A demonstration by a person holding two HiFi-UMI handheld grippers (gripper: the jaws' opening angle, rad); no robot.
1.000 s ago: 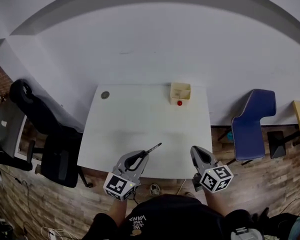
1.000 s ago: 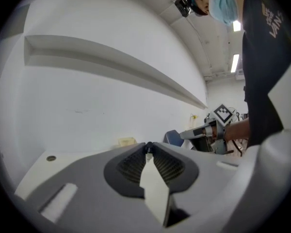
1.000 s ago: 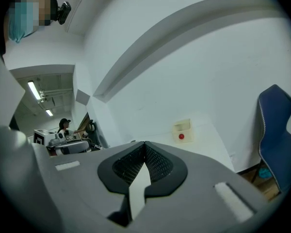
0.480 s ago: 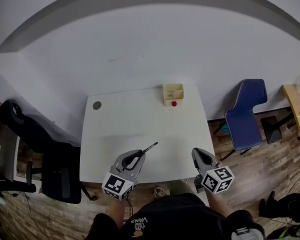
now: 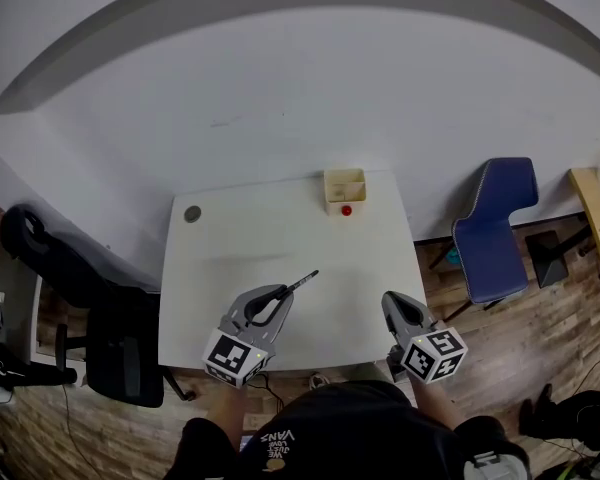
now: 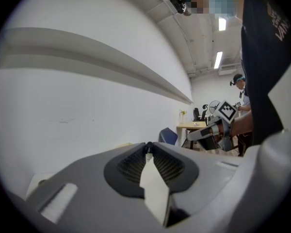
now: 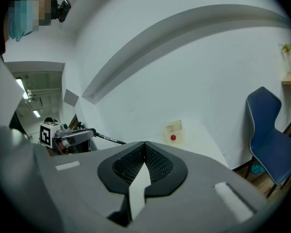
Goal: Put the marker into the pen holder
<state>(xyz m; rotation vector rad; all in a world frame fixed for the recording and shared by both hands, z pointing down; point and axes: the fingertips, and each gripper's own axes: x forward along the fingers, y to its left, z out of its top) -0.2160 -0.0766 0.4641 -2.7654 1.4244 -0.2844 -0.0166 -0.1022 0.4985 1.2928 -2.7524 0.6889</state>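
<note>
blue chair (image 5: 492,230) right of my right gripper (image 5: 391,299) | black chair (image 5: 118,340) left of my left gripper (image 5: 281,291) | grey disc (image 5: 192,214) far ahead

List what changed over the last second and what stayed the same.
The left gripper, shut on the marker, eased slightly forward over the table. Nothing was grasped or released. The right gripper stays shut and empty at the near edge; the pen holder has not moved.

The right gripper (image 7: 144,143) has its jaws pressed together, with nothing between them. Beyond them, on the white table (image 7: 203,142), stands a pale pen holder (image 7: 174,127) with a small red thing (image 7: 173,138) just before it. At far left the left gripper (image 7: 89,132) holds a black marker (image 7: 109,139). A blue chair (image 7: 269,140) stands at right.
</note>
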